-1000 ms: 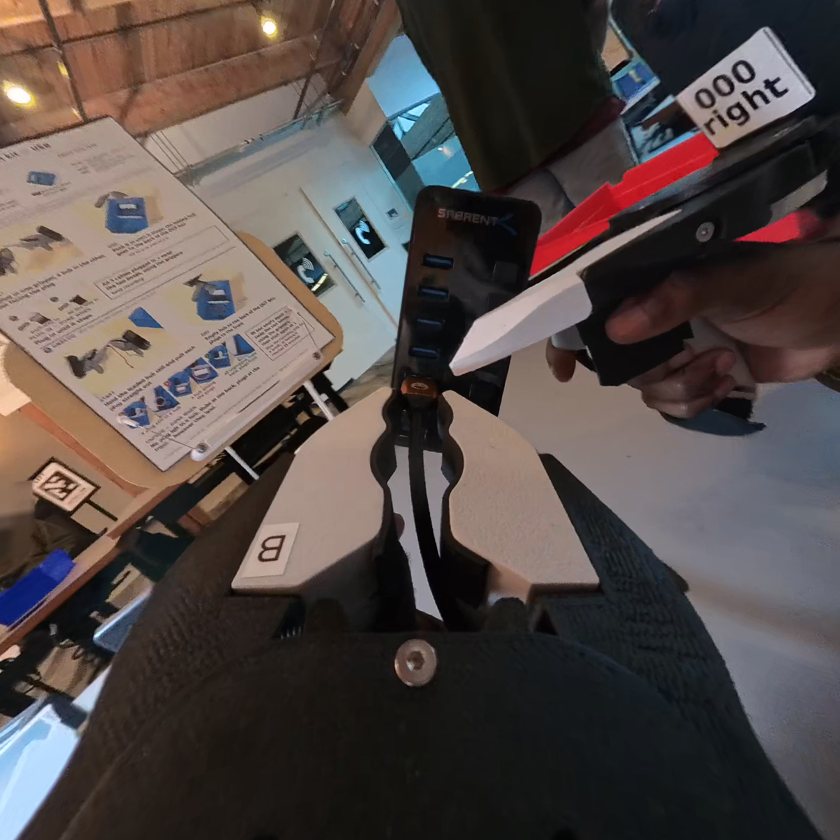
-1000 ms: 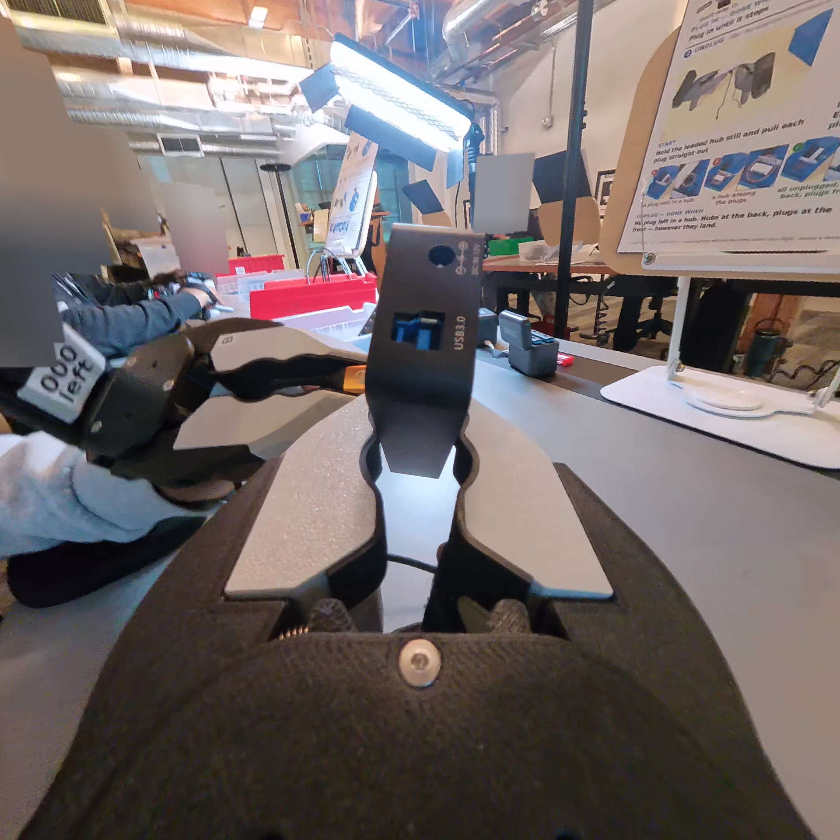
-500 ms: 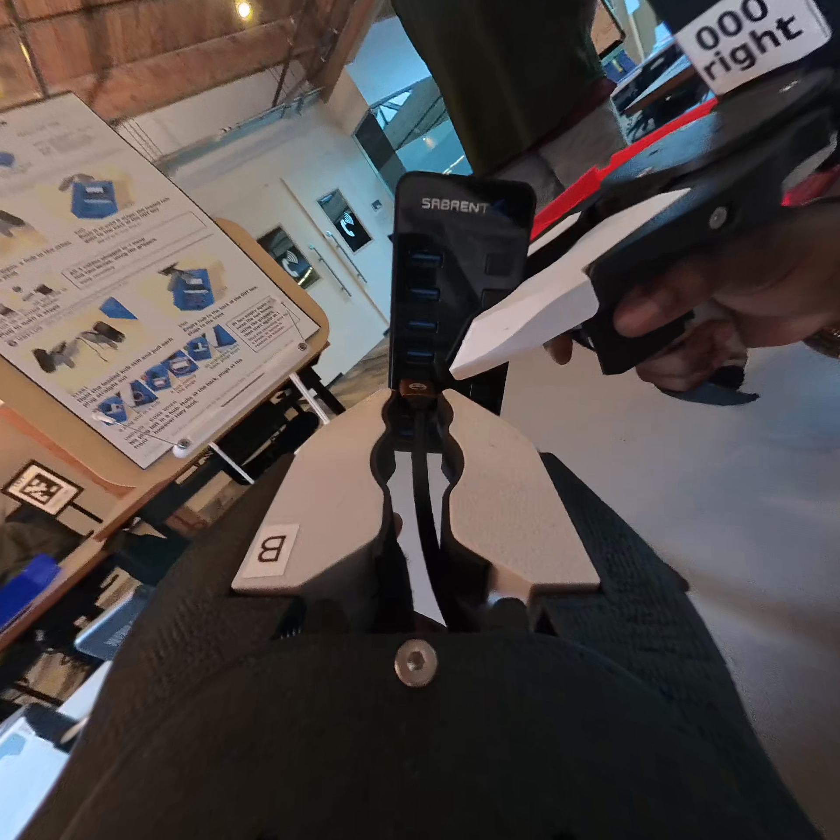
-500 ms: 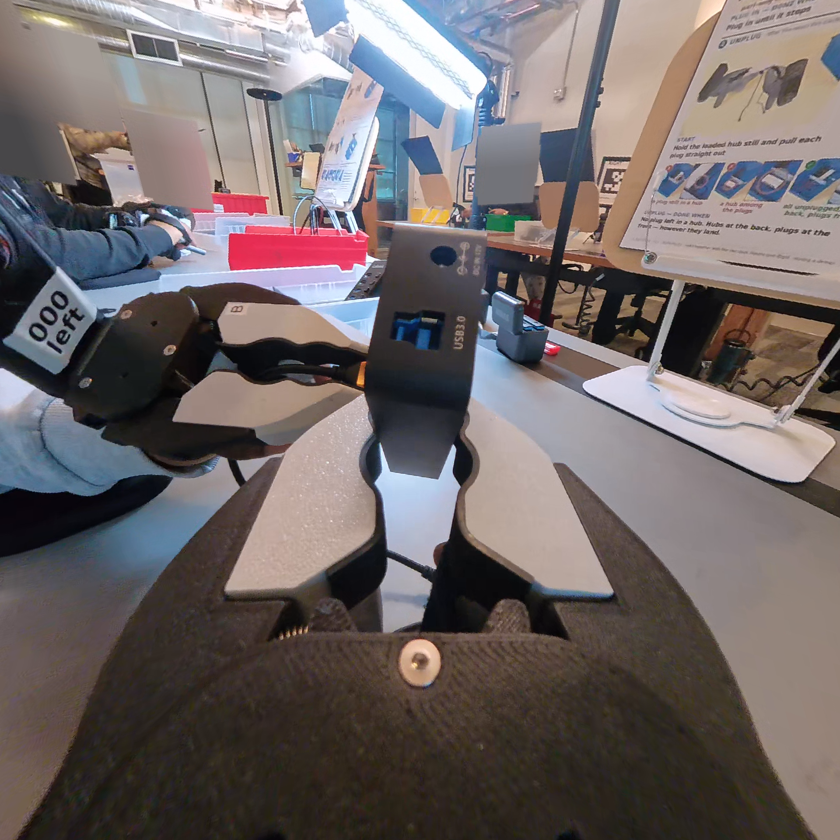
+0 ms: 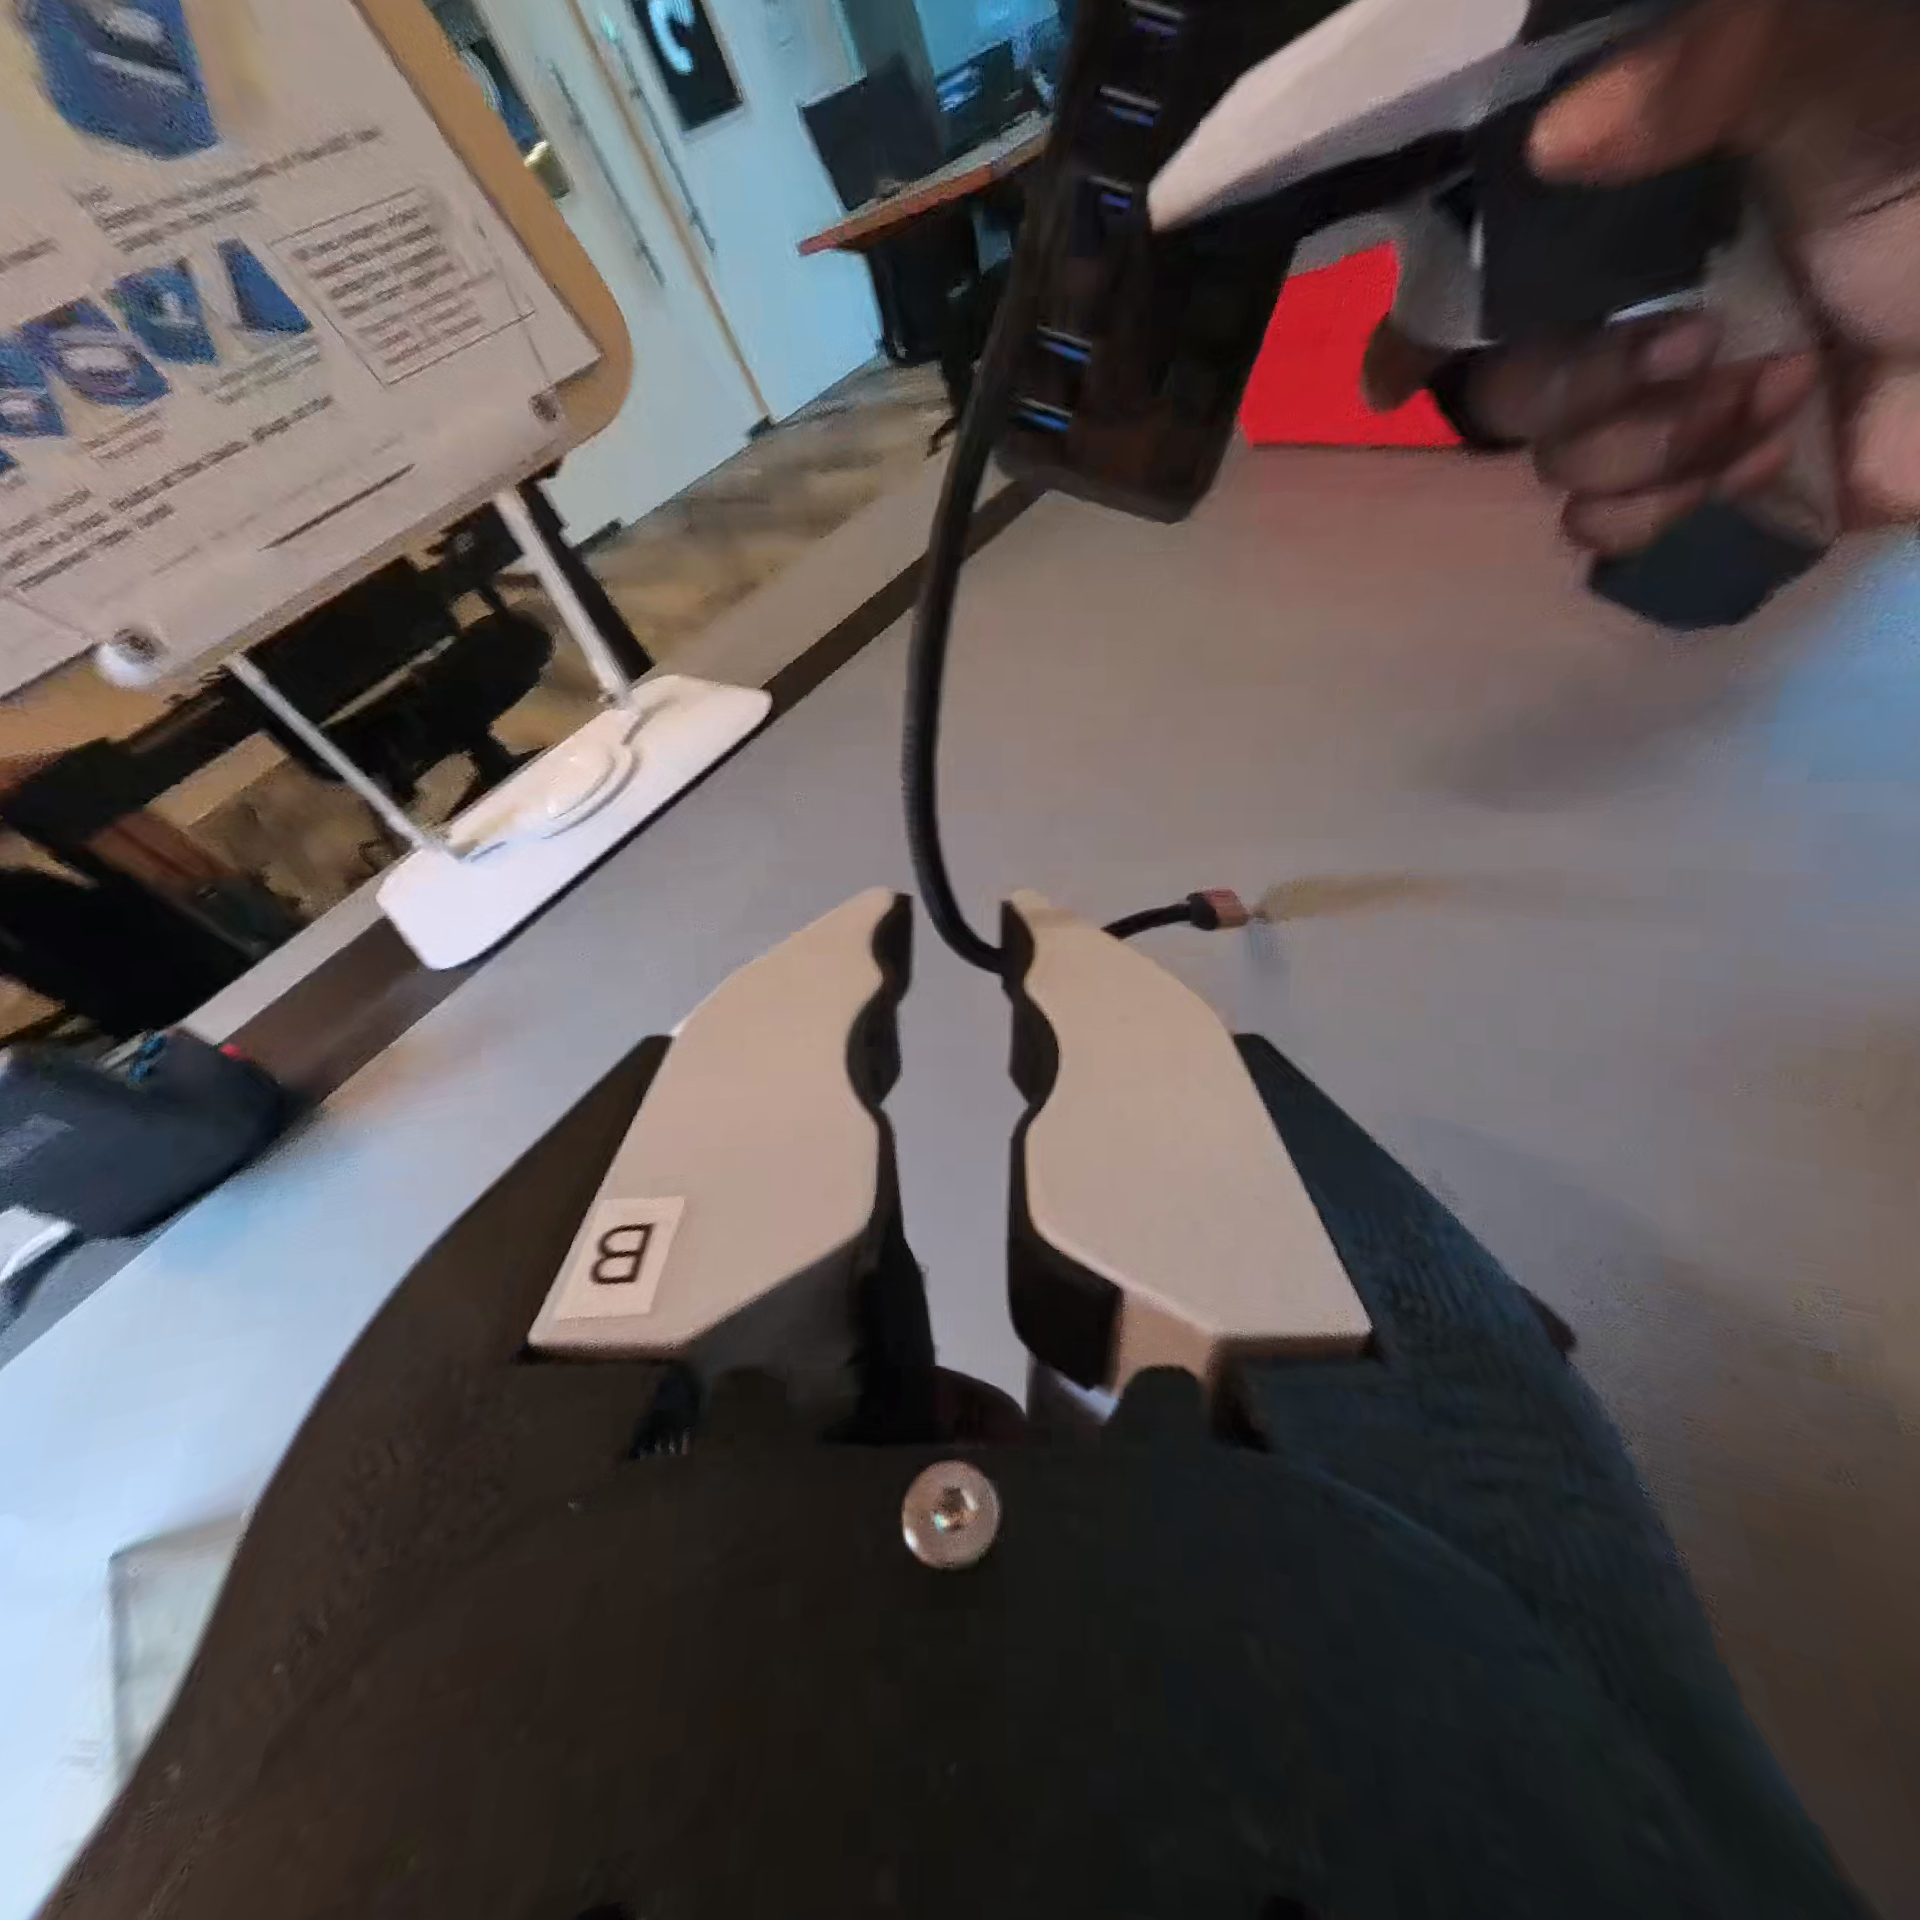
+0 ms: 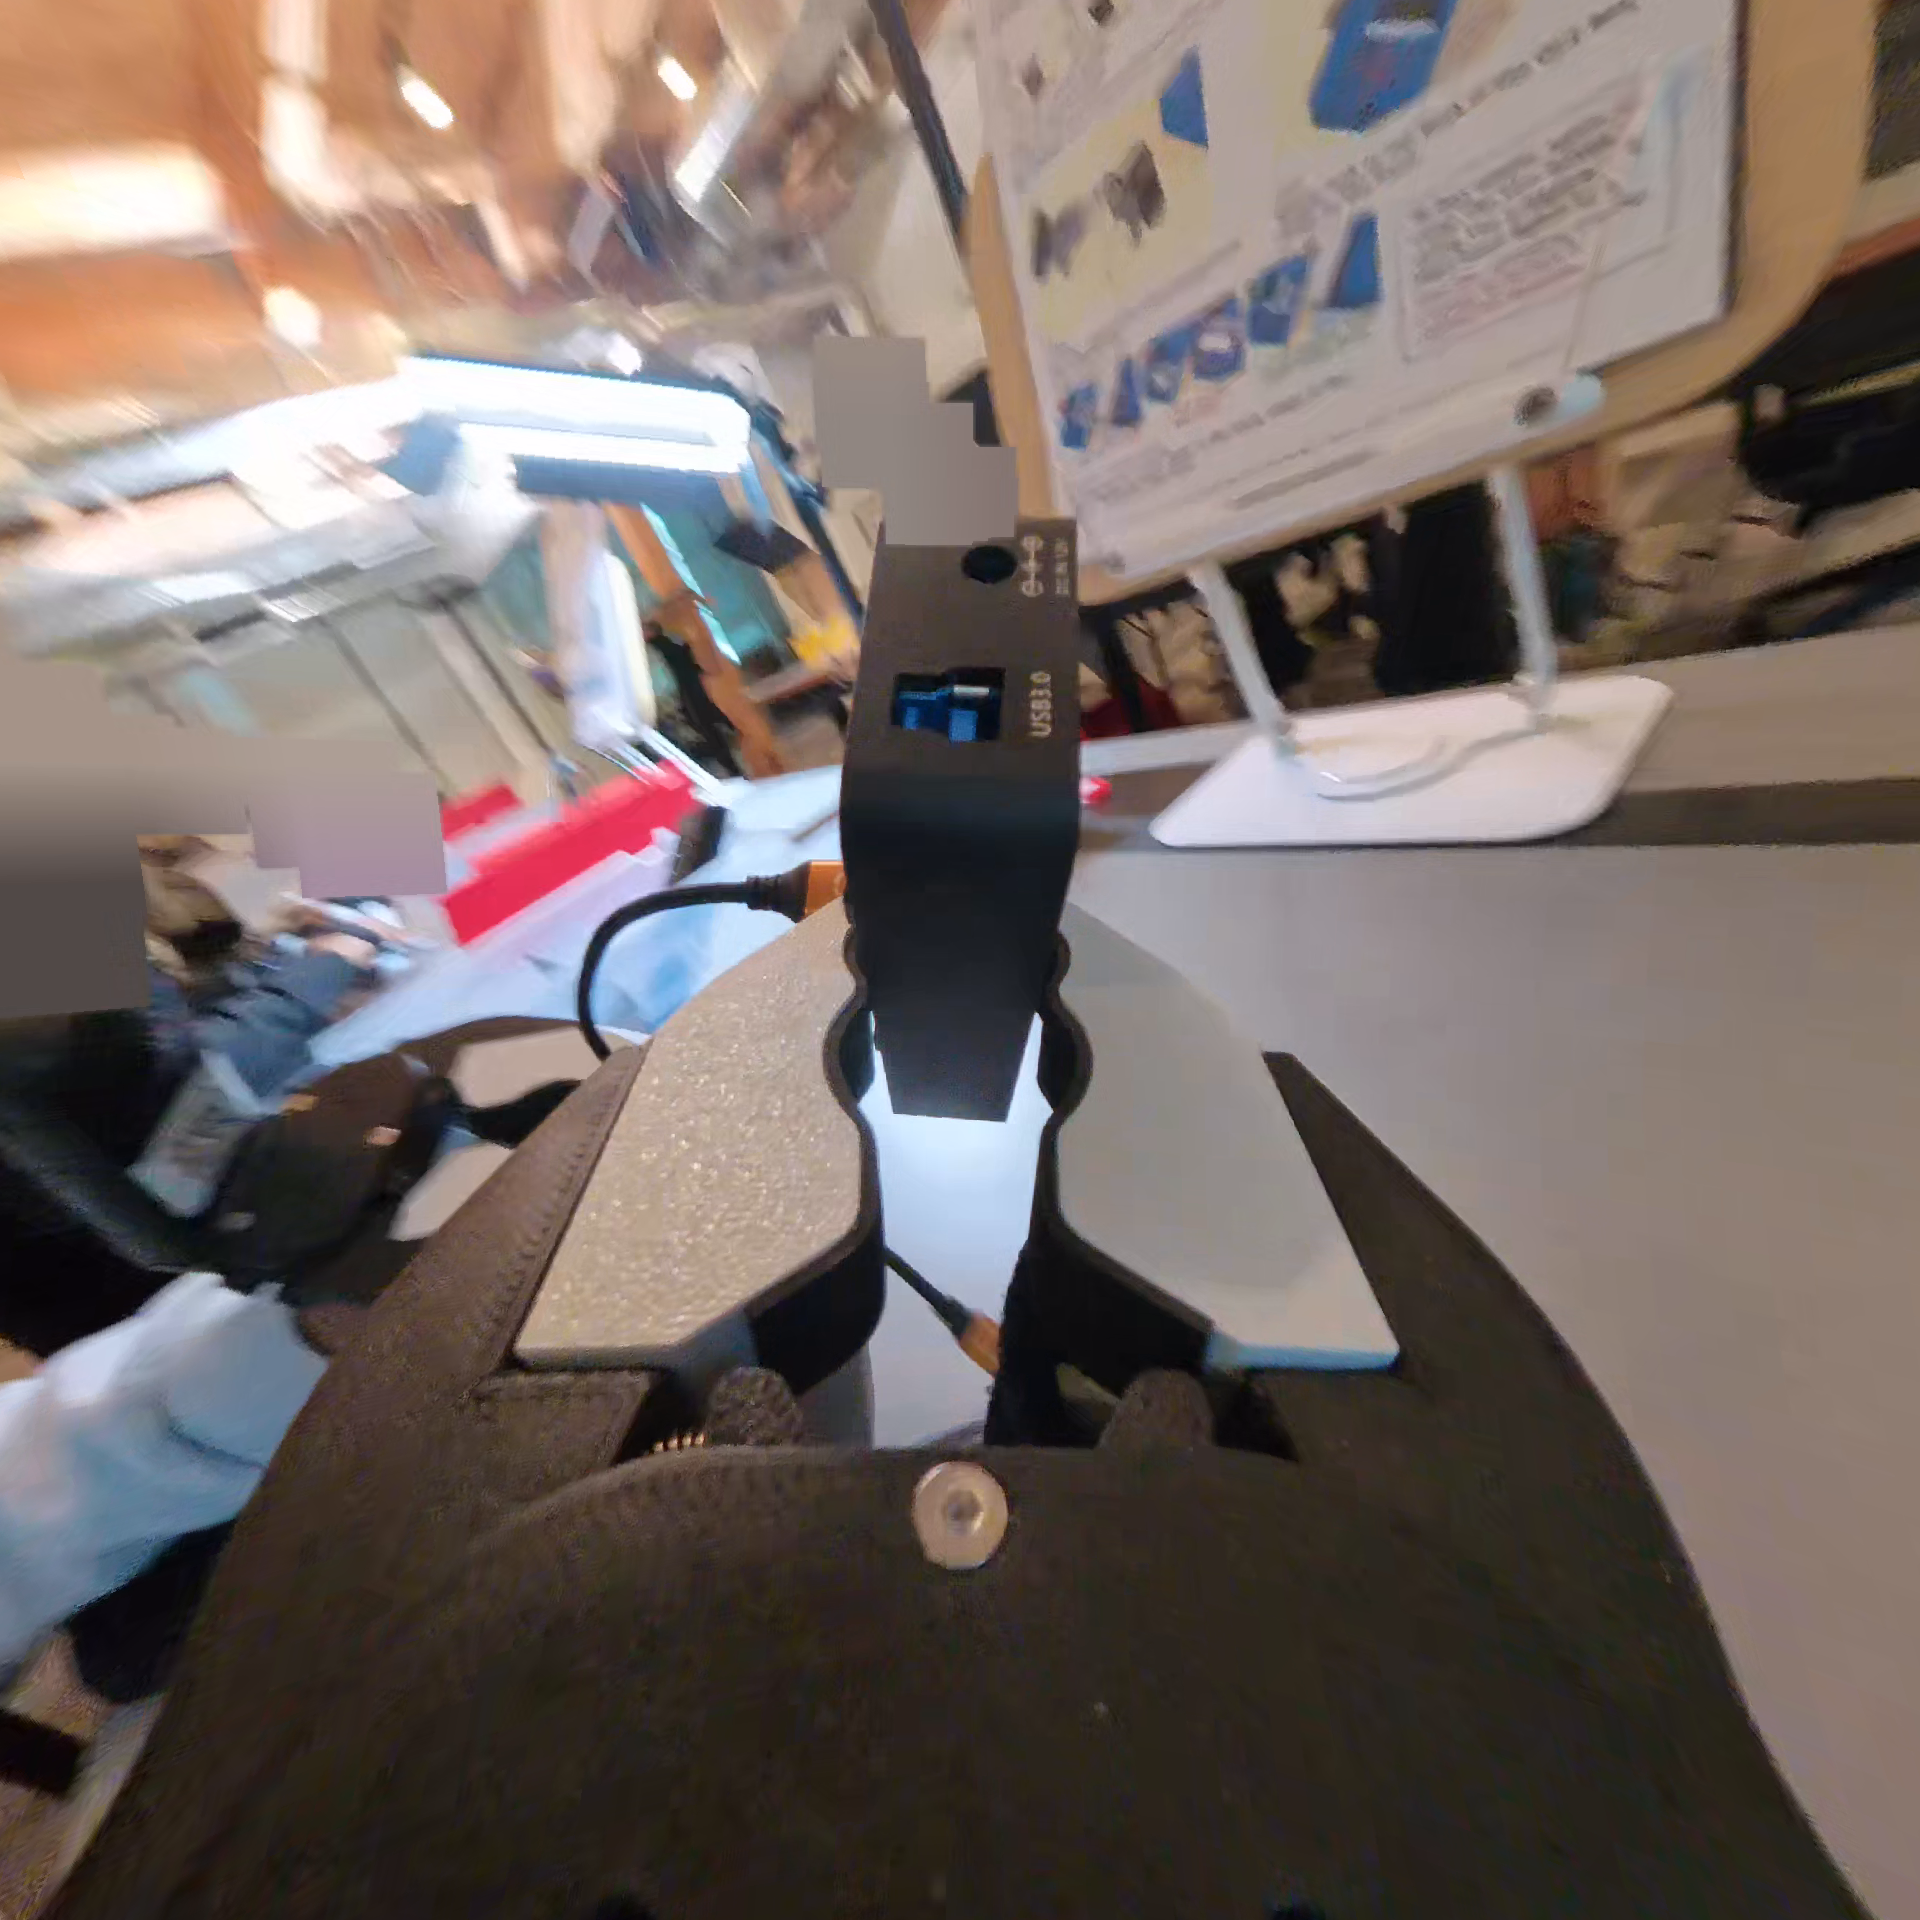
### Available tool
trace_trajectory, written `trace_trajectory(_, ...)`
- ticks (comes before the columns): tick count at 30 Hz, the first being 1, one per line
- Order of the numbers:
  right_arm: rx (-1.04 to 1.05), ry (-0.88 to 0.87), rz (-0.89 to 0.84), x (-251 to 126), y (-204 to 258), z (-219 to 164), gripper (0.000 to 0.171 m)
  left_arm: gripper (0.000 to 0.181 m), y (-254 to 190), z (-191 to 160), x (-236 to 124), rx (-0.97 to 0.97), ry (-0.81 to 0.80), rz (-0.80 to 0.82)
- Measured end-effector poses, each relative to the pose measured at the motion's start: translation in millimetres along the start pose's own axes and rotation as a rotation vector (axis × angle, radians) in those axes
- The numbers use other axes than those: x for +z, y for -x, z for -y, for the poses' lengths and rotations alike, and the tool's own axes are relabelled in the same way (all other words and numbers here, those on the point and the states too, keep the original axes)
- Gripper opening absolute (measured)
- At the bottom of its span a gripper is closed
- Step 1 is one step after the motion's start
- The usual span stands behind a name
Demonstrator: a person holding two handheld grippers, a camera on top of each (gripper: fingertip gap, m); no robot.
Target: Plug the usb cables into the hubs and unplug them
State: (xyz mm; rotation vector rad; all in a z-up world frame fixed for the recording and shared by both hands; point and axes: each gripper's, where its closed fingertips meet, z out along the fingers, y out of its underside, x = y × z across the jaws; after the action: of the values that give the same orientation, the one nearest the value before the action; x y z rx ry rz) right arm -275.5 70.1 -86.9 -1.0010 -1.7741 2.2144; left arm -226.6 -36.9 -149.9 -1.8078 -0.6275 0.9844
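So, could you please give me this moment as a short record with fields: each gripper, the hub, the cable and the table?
left gripper: open, holds nothing, black cable passes in front of its tips
right gripper: shut on the black hub
black hub: held upright above the table
black cable: orange plug seated in the hub's side, hanging in a loop
free plug: lying on the table
table: grey

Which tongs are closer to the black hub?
Right. The right tongs are clamped on the black hub; the left tongs sit open below it, apart, beside its dangling cable.
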Motion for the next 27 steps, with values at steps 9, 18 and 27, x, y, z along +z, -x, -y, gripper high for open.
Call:
trace_trajectory(9, -0.221, 0.475, -0.267, -2, -57, -72, 0.028, 0.028, 50, 23, -27, -0.025, -0.136, 0.197)
trace_trajectory(18, -0.334, 0.536, -0.289, -2, -65, -86, 0.029, 0.024, 72, 55, -57, -0.041, -0.394, 0.339)
trace_trajectory(27, -0.397, 0.63, -0.249, -11, -66, -96, 0.029, 0.022, 61, 48, -46, 0.008, -0.345, 0.308)
